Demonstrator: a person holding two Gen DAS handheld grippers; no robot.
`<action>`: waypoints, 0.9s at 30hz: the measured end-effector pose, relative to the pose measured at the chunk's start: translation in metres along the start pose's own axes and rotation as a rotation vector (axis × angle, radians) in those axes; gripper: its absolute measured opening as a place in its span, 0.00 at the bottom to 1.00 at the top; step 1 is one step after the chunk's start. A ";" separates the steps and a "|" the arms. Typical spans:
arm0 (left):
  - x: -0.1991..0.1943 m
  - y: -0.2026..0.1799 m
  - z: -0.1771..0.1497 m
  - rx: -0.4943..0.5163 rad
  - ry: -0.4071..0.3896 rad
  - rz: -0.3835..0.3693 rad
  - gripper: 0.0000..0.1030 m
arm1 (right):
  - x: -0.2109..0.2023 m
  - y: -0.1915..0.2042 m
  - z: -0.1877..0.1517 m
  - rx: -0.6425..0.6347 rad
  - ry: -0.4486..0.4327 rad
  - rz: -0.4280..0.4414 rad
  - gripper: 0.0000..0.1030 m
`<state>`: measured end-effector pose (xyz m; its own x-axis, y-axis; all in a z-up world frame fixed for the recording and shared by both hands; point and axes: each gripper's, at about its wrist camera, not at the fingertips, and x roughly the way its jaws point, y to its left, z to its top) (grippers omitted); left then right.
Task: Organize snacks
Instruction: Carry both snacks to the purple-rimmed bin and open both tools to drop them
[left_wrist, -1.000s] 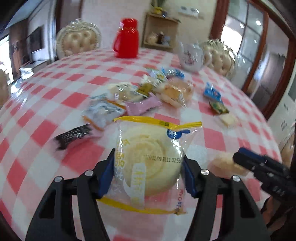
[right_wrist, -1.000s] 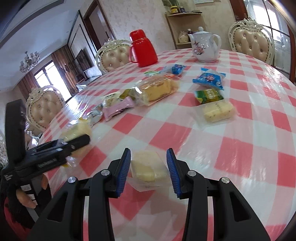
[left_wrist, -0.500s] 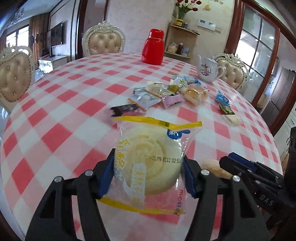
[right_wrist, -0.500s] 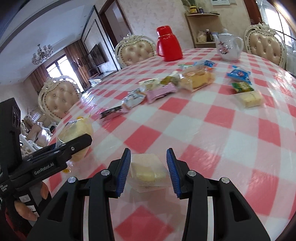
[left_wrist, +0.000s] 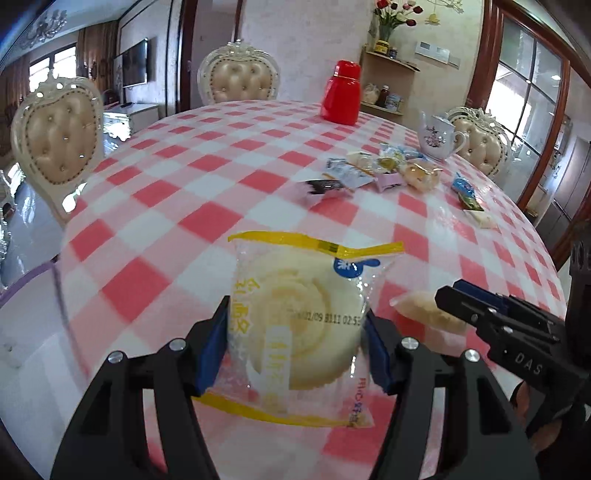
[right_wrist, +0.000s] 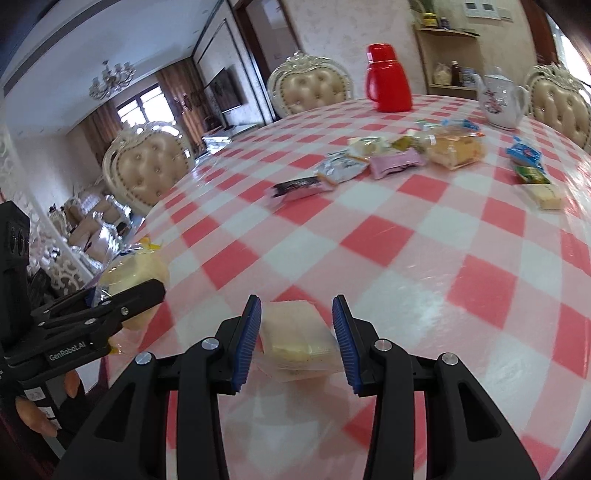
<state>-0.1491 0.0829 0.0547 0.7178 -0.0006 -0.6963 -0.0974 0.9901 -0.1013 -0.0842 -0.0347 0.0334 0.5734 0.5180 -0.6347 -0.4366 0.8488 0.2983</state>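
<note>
My left jaws (left_wrist: 297, 343) pinch round cake pack (left_wrist: 295, 328) by its sides; right jaws (right_wrist: 297, 332) clamp small wrapped cake (right_wrist: 295, 341). Both soft, slick wrap, so gentle squeeze.

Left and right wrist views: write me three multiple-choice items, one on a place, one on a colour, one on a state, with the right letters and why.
1. Where does the red flask stand?
A. at the table's far side
B. between the right gripper's jaws
C. on a chair

2. What colour are the bands on the round cake's wrapper?
A. green
B. yellow
C. black

3. What is the right gripper doing?
A. hanging open and bare
B. gripping the teapot
C. holding a small clear-wrapped snack

Answers: 1 A, it stands beyond the snack pile; 2 B, yellow strips cross top and bottom; 3 C, the packet sits between its blue pads.
</note>
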 end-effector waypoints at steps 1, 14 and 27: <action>-0.004 0.006 -0.002 -0.001 -0.002 0.007 0.62 | 0.001 0.007 -0.002 -0.011 0.005 0.005 0.39; -0.052 0.088 -0.022 -0.077 -0.012 0.066 0.62 | 0.014 0.110 -0.010 -0.177 0.042 0.114 0.39; -0.088 0.178 -0.031 -0.177 -0.025 0.204 0.62 | 0.023 0.237 -0.033 -0.403 0.099 0.293 0.29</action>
<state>-0.2507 0.2543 0.0756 0.6877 0.2023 -0.6972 -0.3595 0.9293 -0.0849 -0.1970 0.1747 0.0663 0.3267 0.6991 -0.6360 -0.8136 0.5505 0.1872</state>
